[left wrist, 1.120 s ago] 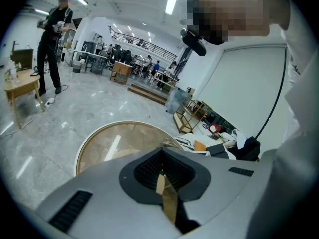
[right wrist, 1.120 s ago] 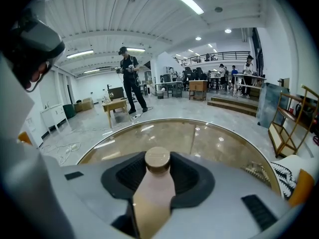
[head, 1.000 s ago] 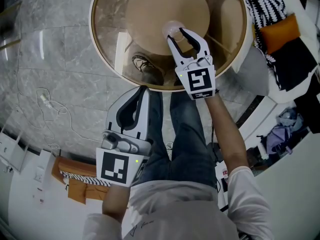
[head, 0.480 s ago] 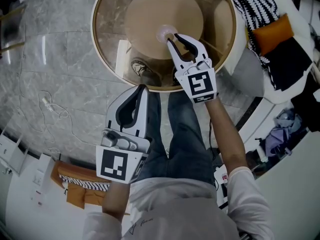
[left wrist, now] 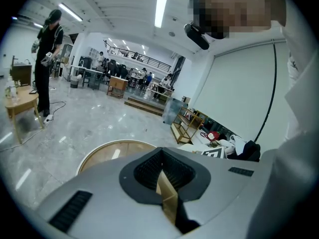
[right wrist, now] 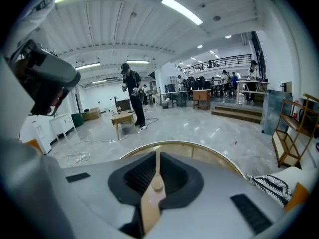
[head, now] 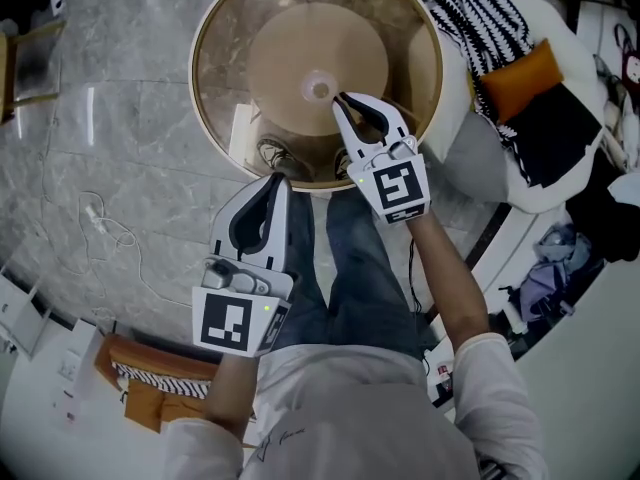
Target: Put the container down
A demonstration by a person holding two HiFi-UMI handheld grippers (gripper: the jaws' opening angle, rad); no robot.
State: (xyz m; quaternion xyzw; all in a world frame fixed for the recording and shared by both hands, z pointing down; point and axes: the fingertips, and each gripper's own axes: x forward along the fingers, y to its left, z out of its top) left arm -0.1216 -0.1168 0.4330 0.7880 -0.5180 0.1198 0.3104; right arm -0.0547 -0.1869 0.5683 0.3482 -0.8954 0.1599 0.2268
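Note:
A small clear container stands upright near the middle of the round glass table. My right gripper sits just behind it; its tips are a short way off and do not touch it. Its jaws are closing and only a thin slit is left, with nothing between them, as the right gripper view also shows. My left gripper hangs at the table's near rim above the person's leg. It is shut and empty, and its jaws meet in the left gripper view.
The table has a gold rim and a tan cone base under the glass. A white sofa with a striped blanket and an orange cushion stands at the right. A cable lies on the marble floor at the left. The person's jeans-clad legs are below.
The right gripper's jaws stood wide around the container; they have drawn back off it and closed almost fully. The container stays on the glass. The left gripper has hardly moved.

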